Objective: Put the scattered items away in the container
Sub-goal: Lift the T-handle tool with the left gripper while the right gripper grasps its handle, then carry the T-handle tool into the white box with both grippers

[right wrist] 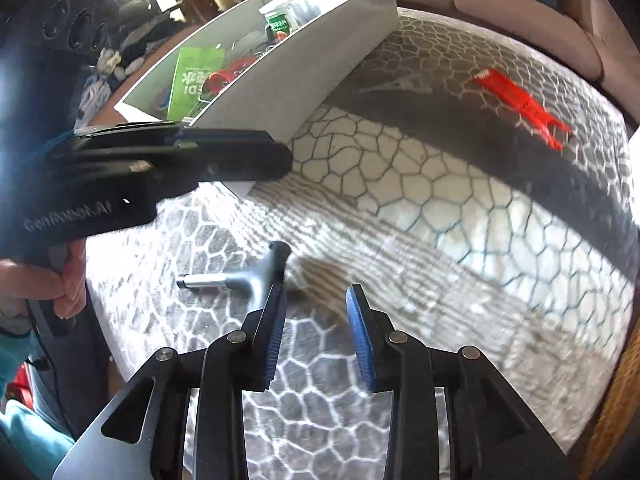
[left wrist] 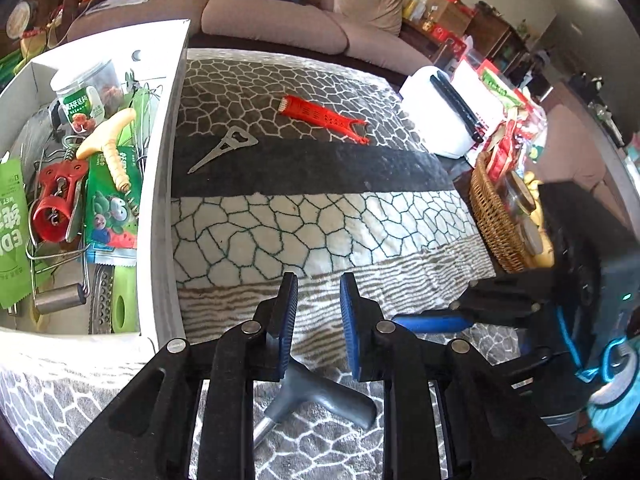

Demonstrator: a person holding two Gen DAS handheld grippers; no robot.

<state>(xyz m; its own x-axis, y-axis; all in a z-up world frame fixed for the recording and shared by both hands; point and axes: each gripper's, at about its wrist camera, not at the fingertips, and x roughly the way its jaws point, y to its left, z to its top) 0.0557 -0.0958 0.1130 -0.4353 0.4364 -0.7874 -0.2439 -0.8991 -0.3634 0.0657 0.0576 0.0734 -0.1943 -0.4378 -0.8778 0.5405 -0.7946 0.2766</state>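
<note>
White container (left wrist: 164, 184) sits at the left of the patterned cloth (left wrist: 304, 220), already crowded with tools and packets. Left gripper (left wrist: 318, 300) and right gripper (right wrist: 316, 312): jaws slightly apart, nothing held. Grey T-handle tool (right wrist: 256, 276) lies just below both; red tool (left wrist: 320, 118) and metal bottle opener (left wrist: 226, 150) further out.

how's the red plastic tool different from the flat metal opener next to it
The red plastic tool is bright red with a forked end; the metal opener is plain silver, tapering to a point. The red one lies farther from the white box. Both lie flat on the patterned cloth, outside it.
</note>
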